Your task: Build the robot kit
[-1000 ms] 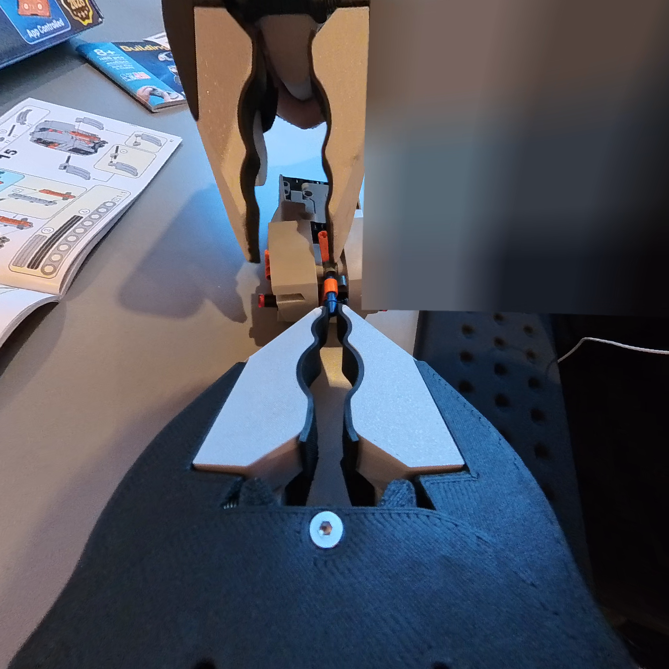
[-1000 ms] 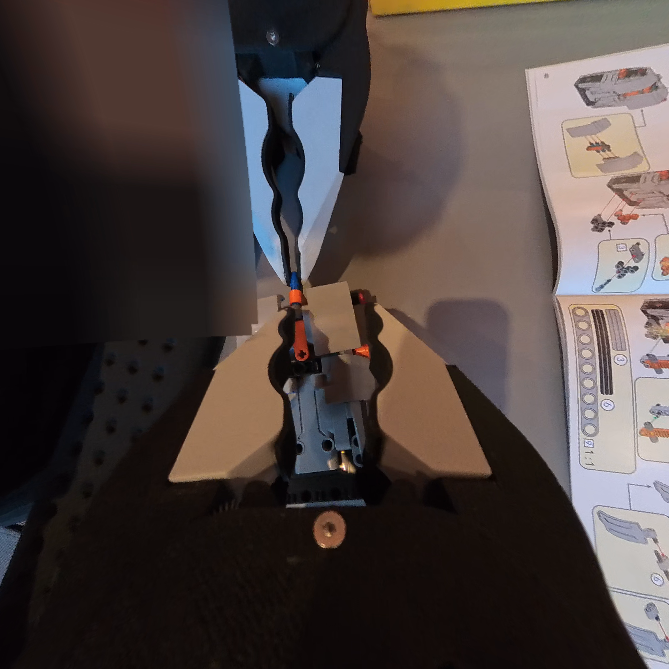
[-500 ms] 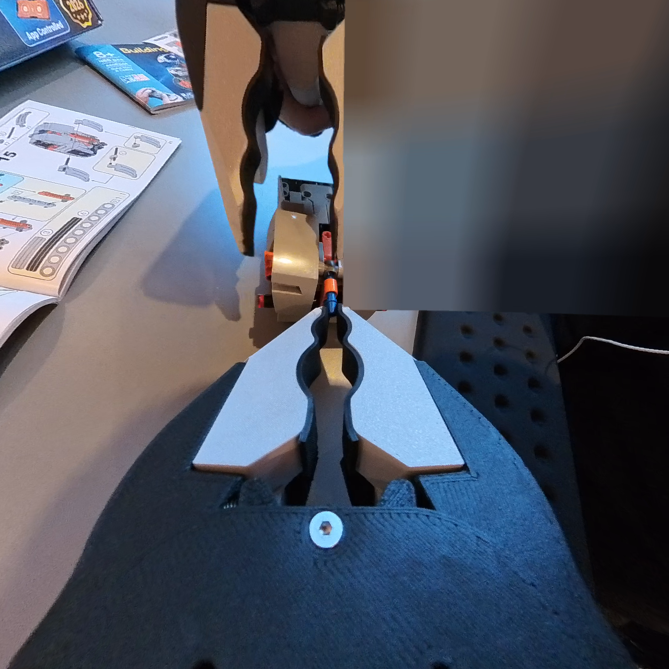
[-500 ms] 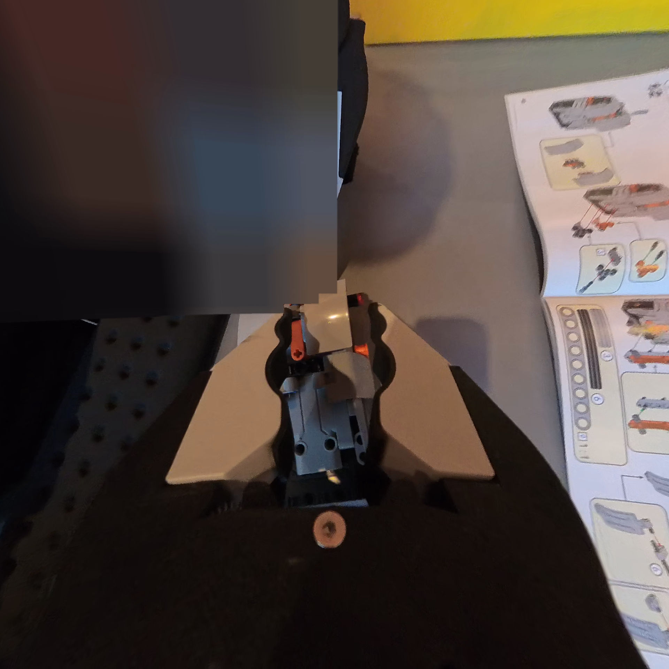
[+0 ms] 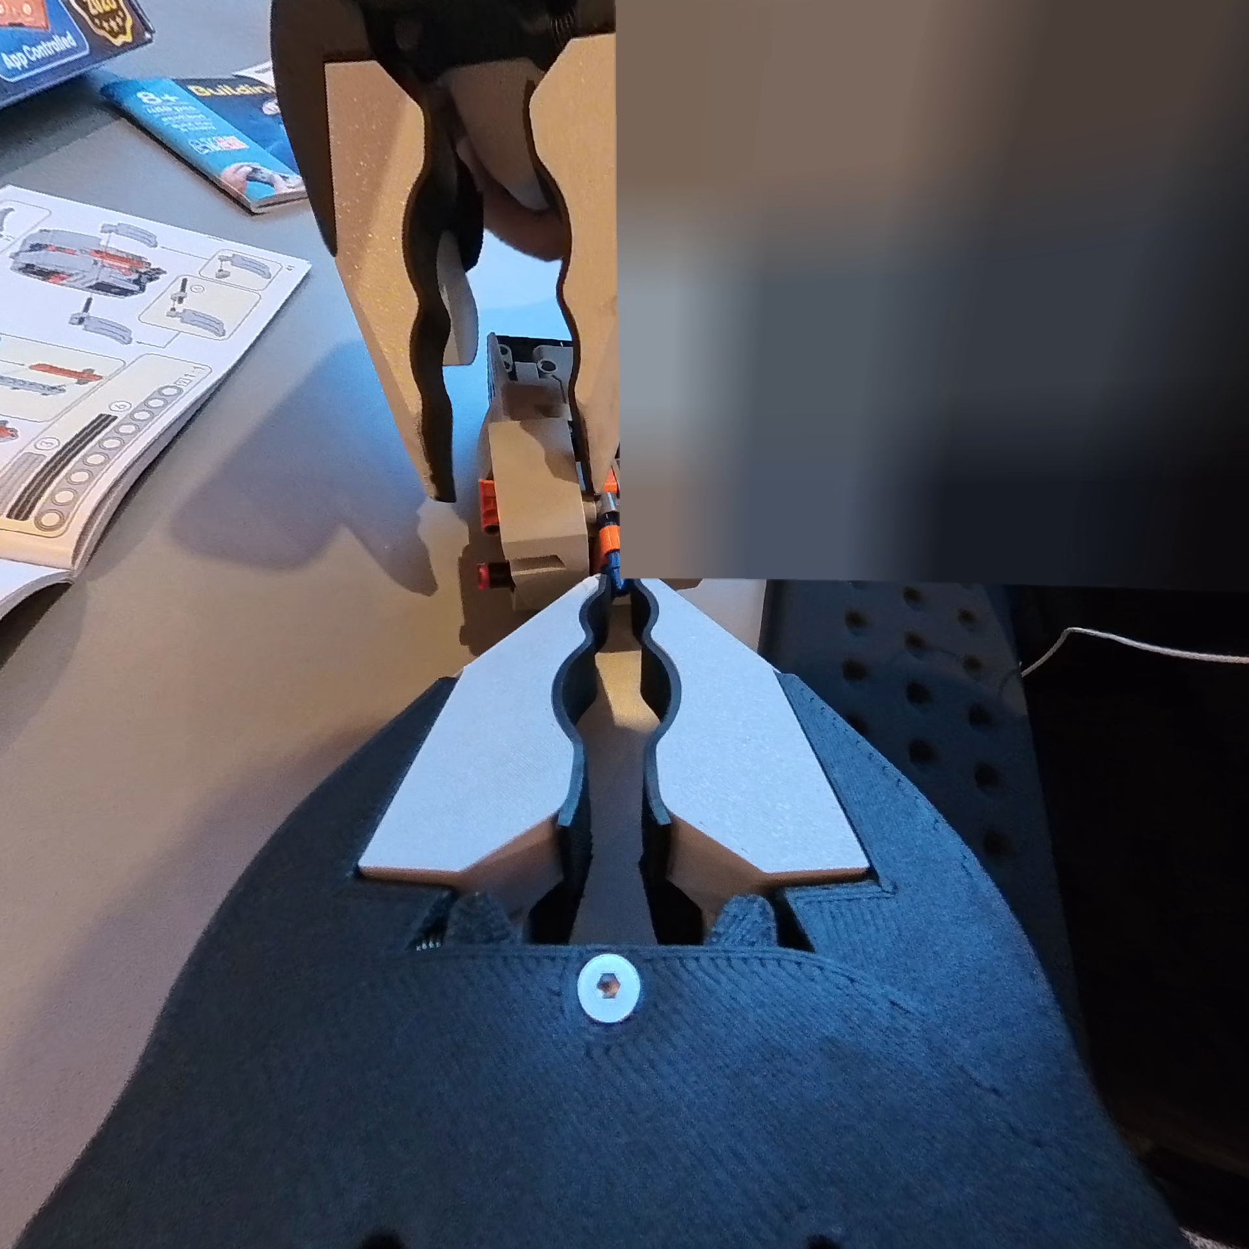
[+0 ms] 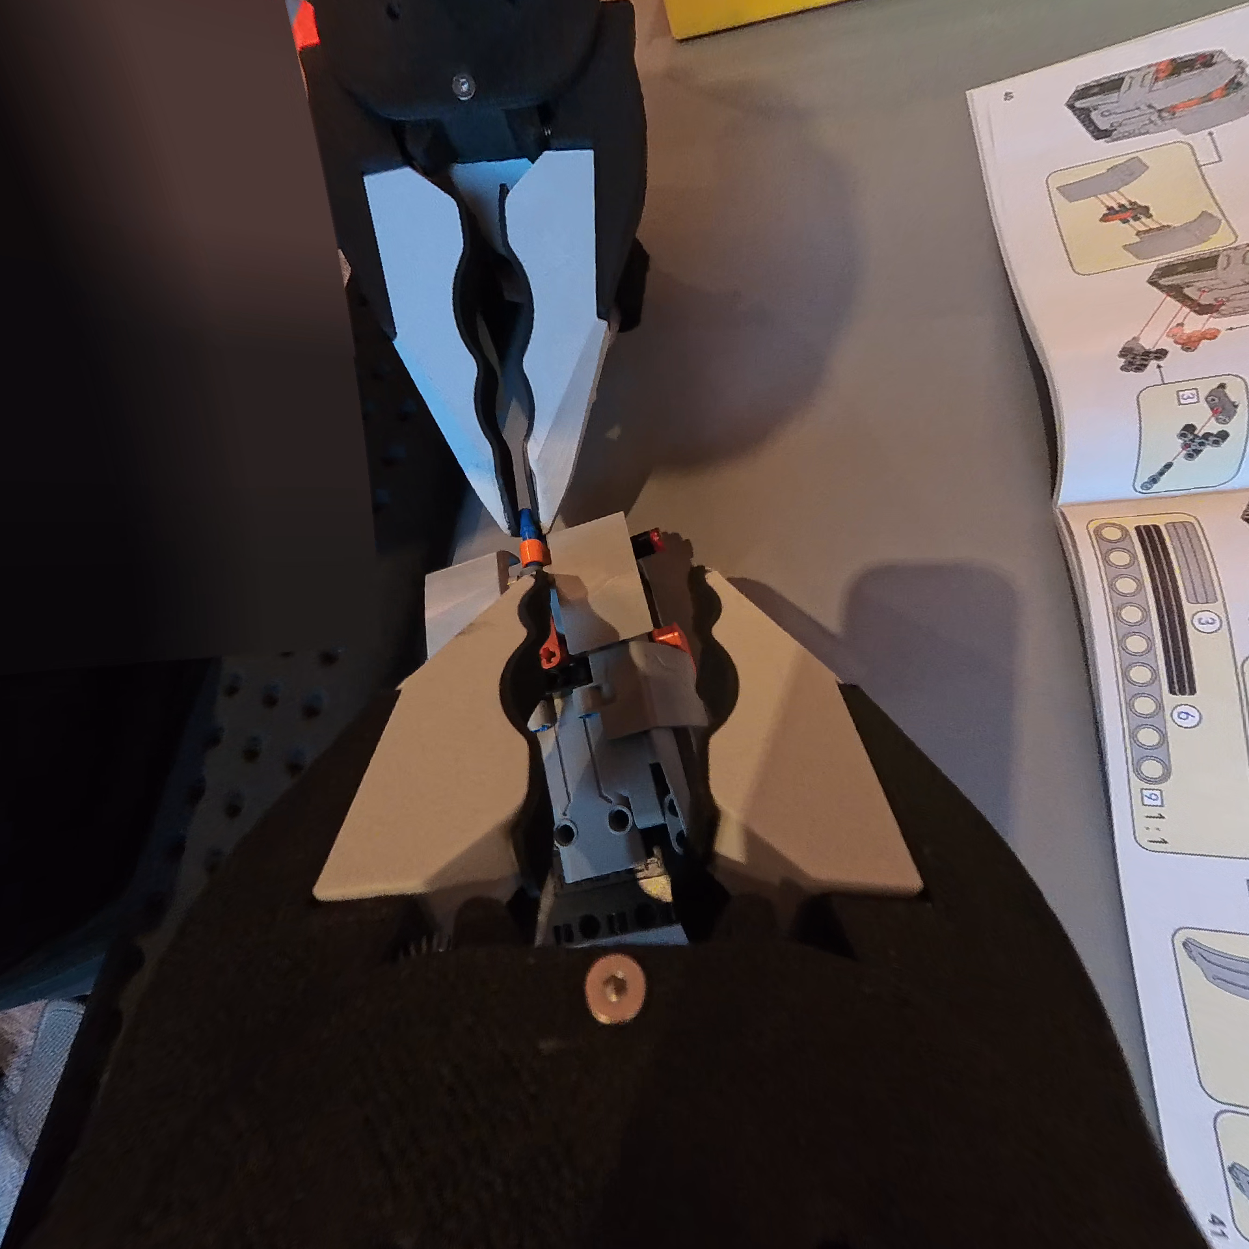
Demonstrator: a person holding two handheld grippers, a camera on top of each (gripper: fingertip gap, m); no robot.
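Grey plastic brick assembly (image 6: 611, 716), with orange and black pins, sits lengthwise between the two fingers of the right gripper (image 6: 611, 595), which are closed against its sides and carry it above the grey worktop (image 6: 845, 473). A thin axle (image 6: 529, 541) with an orange bush and a blue tip projects from the far end of the assembly. The left gripper (image 5: 611, 586) faces the assembly from the opposite side; its fingers are drawn almost together, with the tips pinched on the blue tip of the axle. In the left wrist view the assembly (image 5: 541, 500) appears just beyond the left gripper's tips, with the right gripper (image 5: 520, 486) reaching in from the far side around it; the right-hand finger of that gripper is partly covered by a blurred patch.

An open instruction booklet (image 6: 1149, 541) lies flat on the worktop beside the assembly, on the right gripper's right; in the left wrist view the same booklet (image 5: 101, 378) is on the left. Beyond the booklet, farther from the assembly, lie a blue leaflet (image 5: 216, 142) and the corner of a dark blue box (image 5: 61, 47). A yellow object (image 6: 743, 13) lies at the far worktop edge past the left gripper. A dark perforated panel (image 5: 899, 709) sits beside the worktop, near the assembly, on the side away from the booklet.
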